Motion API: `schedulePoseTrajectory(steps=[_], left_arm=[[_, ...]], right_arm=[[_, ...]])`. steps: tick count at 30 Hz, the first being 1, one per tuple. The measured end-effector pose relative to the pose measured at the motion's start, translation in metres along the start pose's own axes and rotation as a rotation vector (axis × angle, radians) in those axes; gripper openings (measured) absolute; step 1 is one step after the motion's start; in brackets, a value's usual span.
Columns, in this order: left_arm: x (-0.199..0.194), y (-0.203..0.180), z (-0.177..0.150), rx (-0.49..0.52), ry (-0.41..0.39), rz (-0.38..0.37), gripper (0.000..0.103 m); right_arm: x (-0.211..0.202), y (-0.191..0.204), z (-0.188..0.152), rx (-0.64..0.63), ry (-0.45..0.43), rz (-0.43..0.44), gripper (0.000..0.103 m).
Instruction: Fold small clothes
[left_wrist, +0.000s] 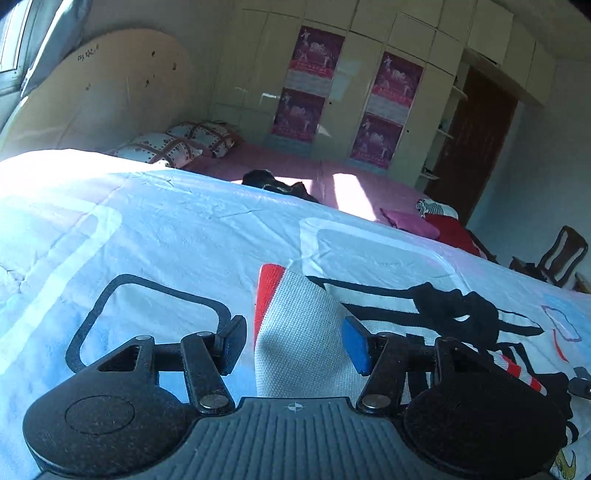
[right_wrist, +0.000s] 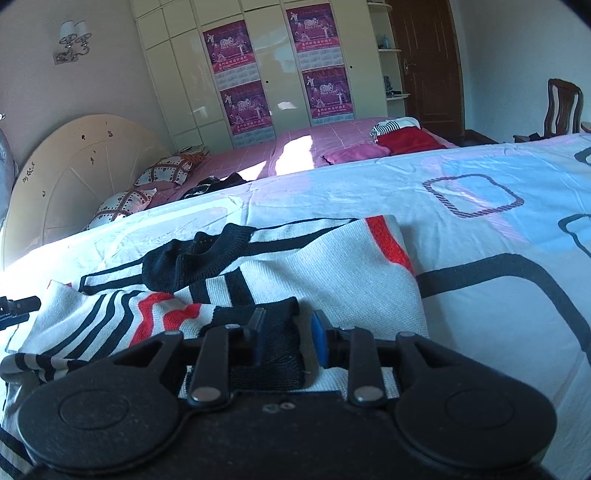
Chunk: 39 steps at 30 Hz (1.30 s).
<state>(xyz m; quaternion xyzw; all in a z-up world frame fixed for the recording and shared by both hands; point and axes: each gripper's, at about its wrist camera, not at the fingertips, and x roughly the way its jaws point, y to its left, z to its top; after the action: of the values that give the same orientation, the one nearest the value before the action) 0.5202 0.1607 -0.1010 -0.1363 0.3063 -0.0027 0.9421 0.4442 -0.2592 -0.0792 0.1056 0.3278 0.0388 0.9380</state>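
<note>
A small white knit sweater (right_wrist: 314, 266) with black and red stripes and a black collar lies on the patterned white bedspread (right_wrist: 480, 229). In the left wrist view its white sleeve with a red cuff (left_wrist: 295, 332) runs between the fingers of my left gripper (left_wrist: 295, 345), which is open and not clamping it. My right gripper (right_wrist: 286, 336) is shut on the sweater's black cuff (right_wrist: 277, 343), low over the garment. The tip of the left gripper shows at the left edge of the right wrist view (right_wrist: 18, 308).
Beyond the white bedspread is a pink sheet (right_wrist: 314, 147) with two patterned pillows (right_wrist: 166, 170), a dark garment (left_wrist: 277, 182), and folded pink and red clothes (right_wrist: 388, 146). A wardrobe with posters, a brown door and a wooden chair (right_wrist: 561, 107) stand behind.
</note>
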Motion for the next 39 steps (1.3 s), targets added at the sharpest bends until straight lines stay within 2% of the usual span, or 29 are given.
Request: schedulePoseTrajectory(steps=[3, 4, 6, 7, 8, 9, 10, 13, 16, 17, 18, 19, 22, 23, 24, 26, 27, 28, 29, 30, 31, 33, 35, 37, 39], left_arm=[[0.037, 0.019, 0.004, -0.049, 0.114, -0.066, 0.056], [0.045, 0.025, 0.002, -0.074, 0.121, -0.092, 0.056], [0.048, 0.040, 0.003, -0.177, 0.116, -0.181, 0.008], [0.044, 0.046, 0.004, -0.220, 0.093, -0.199, 0.008], [0.040, 0.049, 0.004, -0.211, 0.064, -0.184, 0.008], [0.040, 0.050, 0.001, -0.183, 0.059, -0.155, 0.008], [0.045, 0.055, -0.004, -0.197, 0.072, -0.145, 0.008], [0.055, 0.067, -0.014, -0.265, 0.070, -0.175, 0.012], [0.049, 0.063, -0.010, -0.227, 0.050, -0.122, 0.019], [0.042, 0.062, -0.008, -0.221, 0.020, -0.090, 0.025], [0.031, 0.062, -0.004, -0.196, -0.034, -0.059, 0.026], [0.022, 0.056, 0.000, -0.145, -0.068, -0.062, 0.026], [0.021, 0.025, 0.012, 0.024, -0.058, -0.132, 0.026], [0.029, 0.015, 0.014, 0.079, -0.029, -0.158, 0.039], [0.038, 0.008, 0.015, 0.119, -0.004, -0.149, 0.060], [0.058, 0.004, 0.012, 0.165, 0.031, -0.087, 0.073], [0.070, 0.007, 0.010, 0.178, 0.068, -0.008, 0.077], [0.073, 0.017, 0.006, 0.148, 0.064, -0.010, 0.079], [0.072, 0.022, 0.007, 0.111, 0.062, -0.027, 0.079], [0.063, 0.023, 0.013, 0.103, 0.075, -0.004, 0.079], [0.050, 0.020, 0.016, 0.111, 0.049, 0.010, 0.079], [0.015, 0.017, 0.014, 0.083, -0.004, -0.053, 0.079], [-0.012, 0.007, 0.009, 0.086, -0.025, -0.108, 0.079], [-0.025, -0.013, 0.001, 0.102, -0.025, -0.173, 0.079], [-0.018, -0.034, -0.011, 0.168, 0.015, -0.173, 0.079]], right_arm=[[0.008, -0.002, 0.001, 0.034, 0.017, 0.015, 0.029], [0.010, -0.002, 0.000, 0.039, 0.019, 0.015, 0.030], [0.012, 0.000, 0.000, 0.041, 0.025, 0.016, 0.030], [0.011, 0.002, 0.000, 0.041, 0.024, 0.020, 0.030], [0.011, 0.003, -0.001, 0.041, 0.022, 0.026, 0.030], [0.012, 0.005, -0.002, 0.037, 0.024, 0.036, 0.030], [0.016, 0.008, -0.005, 0.025, 0.034, 0.039, 0.030], [0.022, 0.013, -0.009, 0.002, 0.048, 0.022, 0.030], [0.020, 0.011, -0.006, 0.009, 0.043, 0.026, 0.030], [0.017, 0.009, -0.005, 0.010, 0.037, 0.025, 0.030], [0.012, 0.008, -0.003, 0.008, 0.017, 0.019, 0.031], [0.007, 0.008, -0.001, 0.006, -0.005, 0.018, 0.031], [0.004, 0.015, 0.006, -0.028, -0.041, 0.062, 0.028], [0.007, 0.021, 0.007, -0.052, -0.037, 0.080, 0.028], [0.011, 0.025, 0.007, -0.074, -0.027, 0.097, 0.028], [0.028, 0.036, 0.005, -0.137, 0.037, 0.097, 0.027], [0.038, 0.038, 0.001, -0.173, 0.065, 0.041, 0.024], [0.041, 0.037, -0.003, -0.188, 0.052, 0.021, 0.022], [0.039, 0.036, -0.002, -0.180, 0.050, 0.023, 0.022], [0.036, 0.035, 0.000, -0.165, 0.054, 0.020, 0.022], [0.029, 0.035, 0.001, -0.160, 0.037, 0.011, 0.027], [0.014, 0.031, 0.002, -0.149, -0.008, 0.023, 0.031], [0.006, 0.028, 0.005, -0.118, -0.024, 0.063, 0.031], [0.006, 0.036, 0.009, -0.105, -0.024, 0.135, 0.021], [0.015, 0.052, 0.010, -0.126, -0.005, 0.211, 0.013]])
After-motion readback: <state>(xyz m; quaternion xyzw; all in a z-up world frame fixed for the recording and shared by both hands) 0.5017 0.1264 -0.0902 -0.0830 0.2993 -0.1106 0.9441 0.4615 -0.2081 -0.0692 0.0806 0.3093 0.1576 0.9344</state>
